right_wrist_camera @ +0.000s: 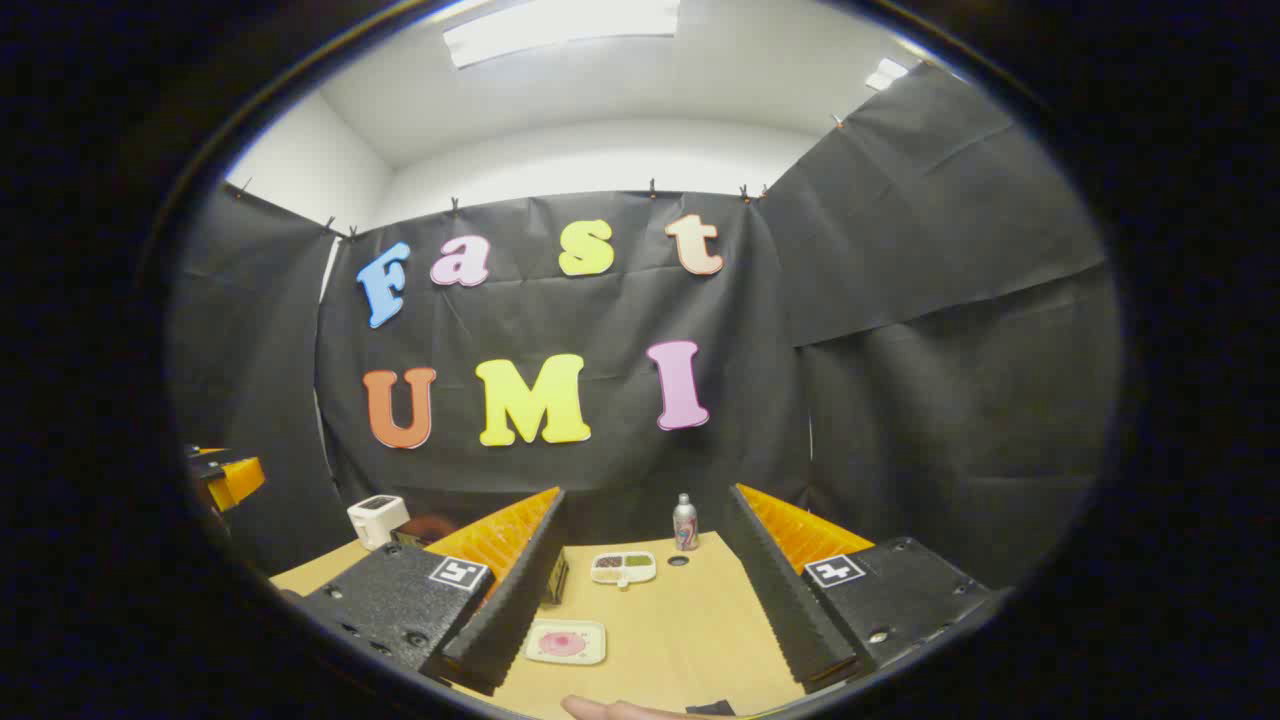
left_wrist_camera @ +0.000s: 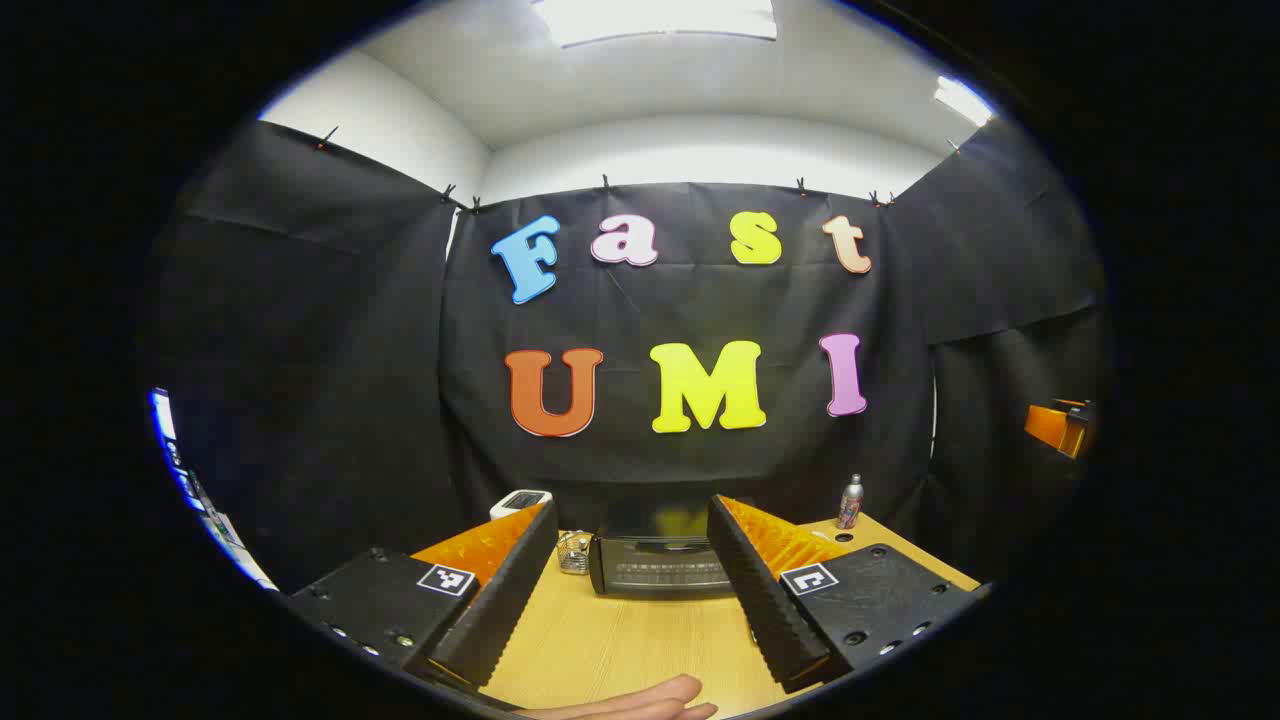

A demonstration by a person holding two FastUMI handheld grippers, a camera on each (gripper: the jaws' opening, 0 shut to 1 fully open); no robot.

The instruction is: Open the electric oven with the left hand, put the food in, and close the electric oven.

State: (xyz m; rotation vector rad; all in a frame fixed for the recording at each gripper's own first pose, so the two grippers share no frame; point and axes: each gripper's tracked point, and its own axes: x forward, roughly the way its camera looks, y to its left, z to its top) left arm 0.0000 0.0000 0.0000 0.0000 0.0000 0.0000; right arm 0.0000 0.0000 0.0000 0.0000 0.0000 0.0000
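The left gripper [left_wrist_camera: 628, 580] is wide open and holds nothing; the black electric oven [left_wrist_camera: 660, 558] sits shut on the wooden table [left_wrist_camera: 620, 640], straight ahead between its fingers. The right gripper [right_wrist_camera: 640, 590] is wide open and empty too. The plate of food [right_wrist_camera: 564, 642] lies just ahead by its left finger, with a small divided dish [right_wrist_camera: 623, 567] and a can [right_wrist_camera: 685, 522] farther off.

Black electric oven [left_wrist_camera: 660, 565] with a pale-lined glass door on a light wood-grain table [left_wrist_camera: 620, 640]. Right of the oven, a silver bottle [left_wrist_camera: 850, 502] with red-blue label. Nearer than the bottle, a white plate [right_wrist_camera: 565, 642] bearing pink, possibly patterned, food.
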